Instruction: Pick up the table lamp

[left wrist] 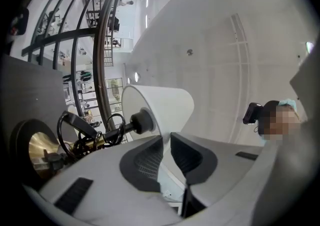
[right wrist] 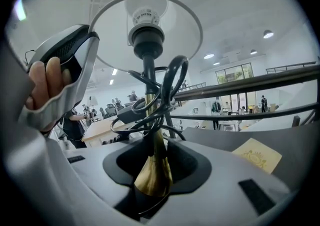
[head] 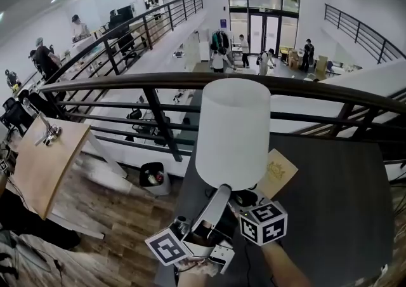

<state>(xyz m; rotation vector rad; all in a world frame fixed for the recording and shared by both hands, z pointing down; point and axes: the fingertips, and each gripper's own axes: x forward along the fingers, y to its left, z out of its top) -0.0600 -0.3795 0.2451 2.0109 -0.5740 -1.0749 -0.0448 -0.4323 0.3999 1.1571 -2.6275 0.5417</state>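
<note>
Over the bench [head: 330, 203]: two grips on one upright axis

At the flared brass stem [right wrist: 150, 175] we have the right gripper [right wrist: 151, 156], its fingers [right wrist: 192, 162] pressed on either side of the metal. The left gripper [left wrist: 166, 139] holds its fingers [left wrist: 145, 162] nearly together, pinching the lower rim of the white shade [left wrist: 165, 107]. So the table lamp [head: 233, 133] is held upright between our hands, long axis running from the right fingers up to the shade, black cord [right wrist: 167, 90] coiled round the stem. We judge that any lift must follow that axis, both hands level in pace, or the shade tips
</note>
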